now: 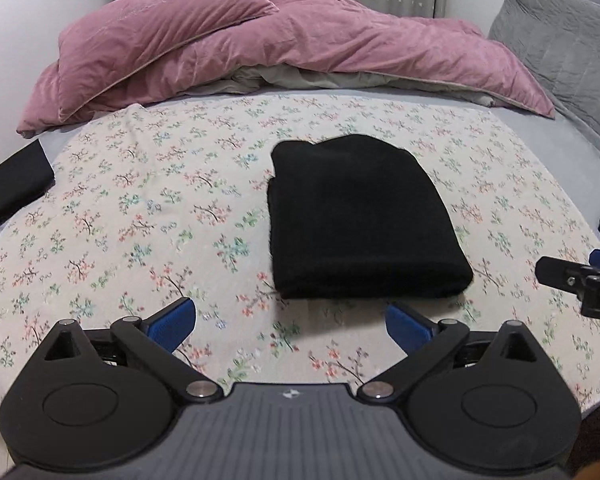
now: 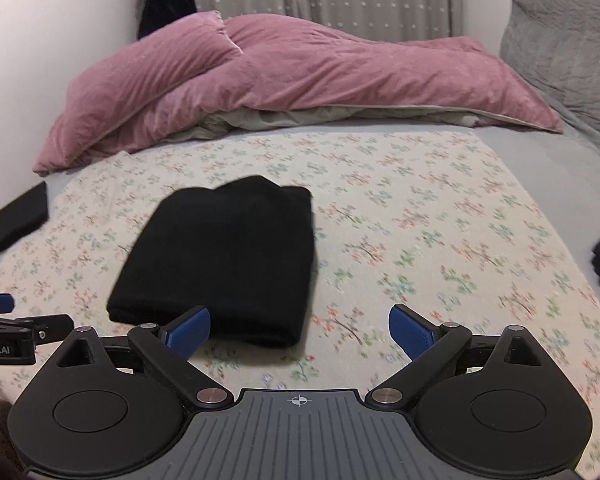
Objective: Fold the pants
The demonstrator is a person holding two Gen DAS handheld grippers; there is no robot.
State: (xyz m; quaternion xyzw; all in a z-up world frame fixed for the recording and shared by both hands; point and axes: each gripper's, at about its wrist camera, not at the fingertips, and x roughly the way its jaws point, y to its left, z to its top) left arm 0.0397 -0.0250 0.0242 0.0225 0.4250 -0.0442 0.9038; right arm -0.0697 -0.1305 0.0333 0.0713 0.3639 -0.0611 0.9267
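We saw the black pants folded flat on the bed's floral sheet — left gripper and right gripper both spread wide, fingers holding nothing.

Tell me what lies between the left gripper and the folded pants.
Only bare floral sheet: the left wrist view shows the open left gripper short of the pants.

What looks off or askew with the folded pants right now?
Little stands out. The black pants lie folded in a compact block on the floral sheet; only the far edge is uneven, with a small bump. Left gripper and right gripper are open and empty.
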